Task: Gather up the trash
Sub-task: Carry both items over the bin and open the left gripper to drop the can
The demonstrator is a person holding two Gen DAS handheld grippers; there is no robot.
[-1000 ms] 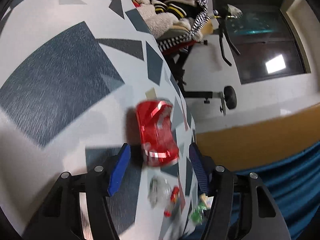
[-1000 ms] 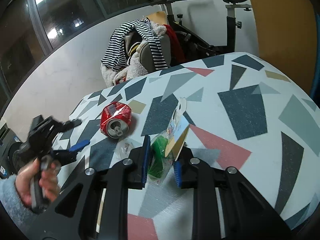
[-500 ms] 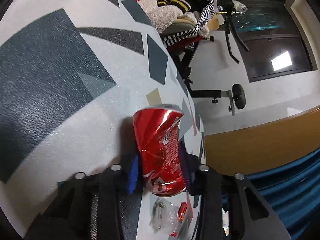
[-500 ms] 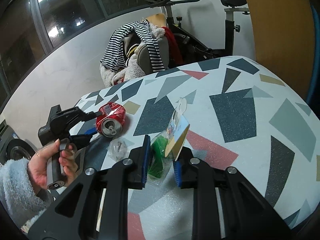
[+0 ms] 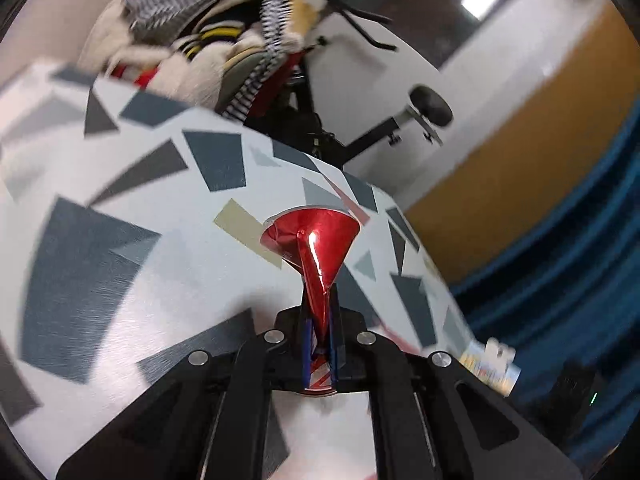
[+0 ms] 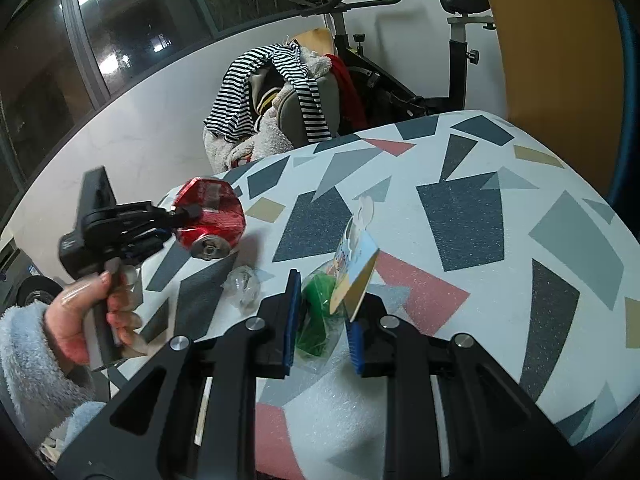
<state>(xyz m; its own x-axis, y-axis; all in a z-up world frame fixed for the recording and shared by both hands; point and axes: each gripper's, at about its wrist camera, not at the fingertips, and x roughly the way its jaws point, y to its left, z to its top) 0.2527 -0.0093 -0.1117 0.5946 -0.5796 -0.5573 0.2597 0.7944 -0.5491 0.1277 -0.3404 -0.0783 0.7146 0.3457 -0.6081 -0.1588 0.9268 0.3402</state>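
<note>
The right gripper point(image 6: 320, 320) clamps a green-filled plastic packet point(image 6: 320, 312) resting on the patterned table point(image 6: 460, 216). Farther off, the left gripper point(image 5: 319, 344) pinches the crushed red can point(image 5: 316, 248), lifted; its slick, creased metal could slip free.

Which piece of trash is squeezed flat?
The red can, crushed flat in the left tool; the green packet and clear wrapper are not flattened.

White wall point(image 6: 152, 136), dark windows point(image 6: 120, 28), exercise bike point(image 6: 456, 40) w/ clothes point(image 6: 276, 80), terrazzo-print table point(image 6: 460, 208)
</note>
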